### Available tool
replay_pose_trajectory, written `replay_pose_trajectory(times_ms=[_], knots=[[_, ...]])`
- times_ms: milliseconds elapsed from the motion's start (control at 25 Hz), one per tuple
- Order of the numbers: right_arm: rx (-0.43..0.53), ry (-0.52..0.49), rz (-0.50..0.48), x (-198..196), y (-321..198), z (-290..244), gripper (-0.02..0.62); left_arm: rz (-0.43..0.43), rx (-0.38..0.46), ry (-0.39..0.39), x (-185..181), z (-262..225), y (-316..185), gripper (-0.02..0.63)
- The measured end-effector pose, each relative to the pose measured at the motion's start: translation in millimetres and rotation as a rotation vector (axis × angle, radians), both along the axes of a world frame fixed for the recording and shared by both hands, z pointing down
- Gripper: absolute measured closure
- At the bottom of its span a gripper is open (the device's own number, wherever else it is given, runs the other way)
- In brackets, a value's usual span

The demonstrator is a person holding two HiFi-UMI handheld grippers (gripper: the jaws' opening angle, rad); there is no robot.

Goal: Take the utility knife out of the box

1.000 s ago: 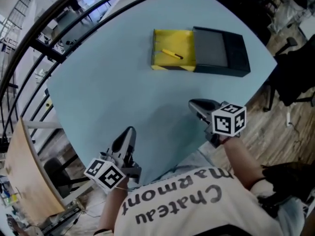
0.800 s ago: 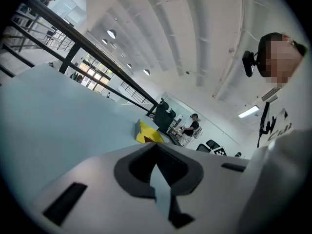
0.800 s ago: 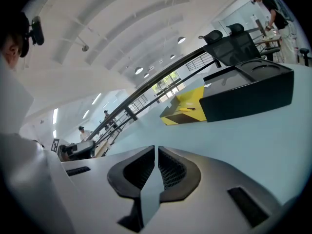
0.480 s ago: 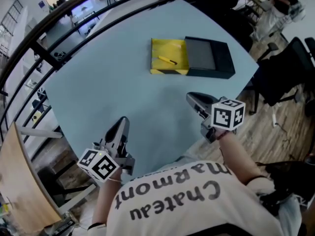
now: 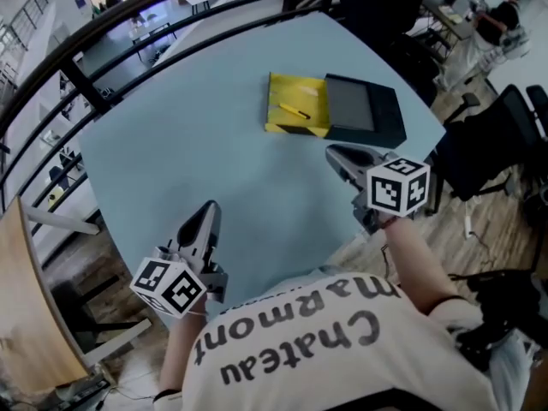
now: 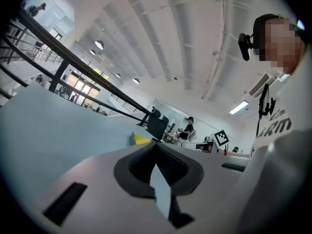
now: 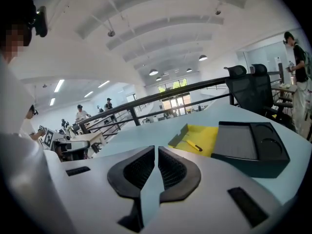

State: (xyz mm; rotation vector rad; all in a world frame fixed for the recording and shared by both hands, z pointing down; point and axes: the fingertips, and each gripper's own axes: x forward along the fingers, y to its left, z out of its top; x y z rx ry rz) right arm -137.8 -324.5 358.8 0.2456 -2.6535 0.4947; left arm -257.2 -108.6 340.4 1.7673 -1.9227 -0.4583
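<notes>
My right gripper point(image 5: 336, 152) is closer to the box point(image 5: 310, 91) than a second ago, clenched on nothing. My left gripper point(image 5: 209, 210) is clenched too. The utility knife point(image 5: 294, 110) lies inside the box, on the bench point(image 5: 171, 144).

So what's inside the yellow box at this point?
Only the utility knife, lying flat on the floor of the yellow box, clear of its walls. Nothing else shows inside. The bit of floor right under the knife is covered.
</notes>
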Motion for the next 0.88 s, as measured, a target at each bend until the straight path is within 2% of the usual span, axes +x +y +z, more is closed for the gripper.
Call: replay_pose_trajectory(times_ms=[160, 280, 400, 520, 760, 800, 880], knots=[[0.015, 0.015, -0.053, -20, -29, 6, 0.549, -0.105, 0.002, 0.018, 1, 4, -3, 0.604], [0.023, 0.058, -0.109, -34, -53, 18, 0.549, -0.131, -0.026, 0.015, 6, 13, -20, 0.604], [0.071, 0.138, -0.212, -49, -79, 39, 0.549, -0.149, -0.075, -0.021, 14, 18, -44, 0.604], [0.103, 0.183, -0.308, -67, -100, 54, 0.548, -0.203, -0.089, -0.057, 14, 16, -64, 0.604], [0.157, 0.247, -0.528, -118, -122, 69, 0.537, -0.326, -0.115, -0.028, 23, 25, -90, 0.604], [0.151, 0.263, -0.563, -126, -124, 73, 0.527, -0.339, -0.120, -0.019, 26, 26, -93, 0.604], [0.126, 0.305, -0.629, -140, -127, 84, 0.459, -0.372, -0.121, -0.004, 29, 25, -97, 0.604]])
